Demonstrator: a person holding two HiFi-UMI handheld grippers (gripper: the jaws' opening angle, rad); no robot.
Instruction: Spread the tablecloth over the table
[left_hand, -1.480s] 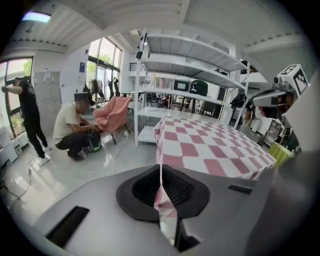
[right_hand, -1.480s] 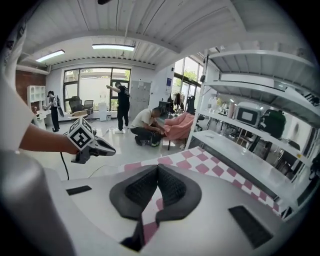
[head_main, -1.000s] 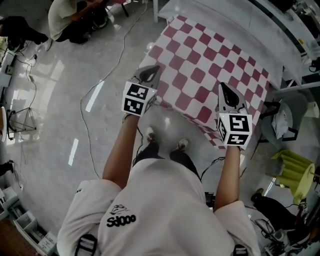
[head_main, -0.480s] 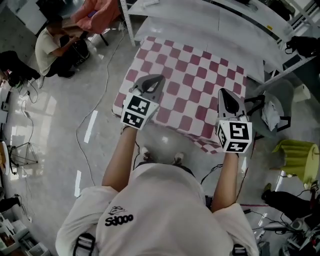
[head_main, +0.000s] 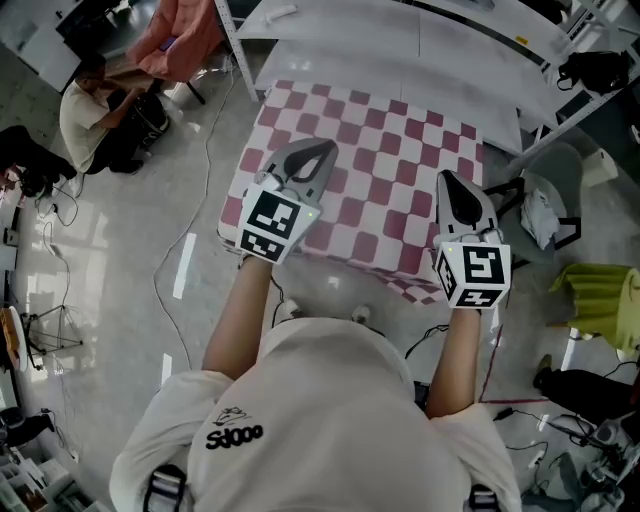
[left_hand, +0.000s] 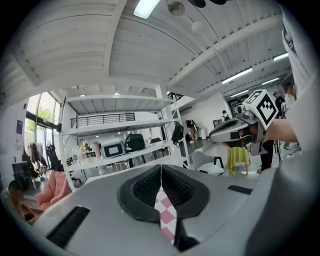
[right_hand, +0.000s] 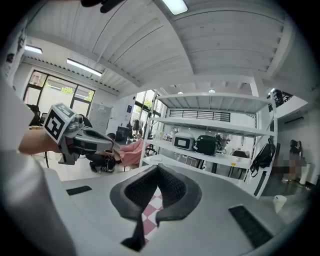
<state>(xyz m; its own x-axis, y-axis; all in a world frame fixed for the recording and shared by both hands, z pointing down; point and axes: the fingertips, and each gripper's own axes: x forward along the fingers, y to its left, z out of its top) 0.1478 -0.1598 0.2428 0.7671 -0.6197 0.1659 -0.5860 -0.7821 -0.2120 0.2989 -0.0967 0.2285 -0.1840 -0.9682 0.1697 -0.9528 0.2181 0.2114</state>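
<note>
Head view: the red-and-white checked fabric tablecloth (head_main: 380, 190) stretches flat from both tools toward the long white desk (head_main: 400, 60); whether it rests on that desk cannot be told. The left tool (head_main: 312, 152) is clamped on the cloth's near edge, its jaws together with a checked strip pinched between them. The right tool (head_main: 447, 180) grips the same edge further right, with fabric caught between its closed jaws.

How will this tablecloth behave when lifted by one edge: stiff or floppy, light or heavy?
Probably floppy: the near edge of the tablecloth sags between the left gripper and right gripper. Likely light: thin pinches alone carry it.
</note>
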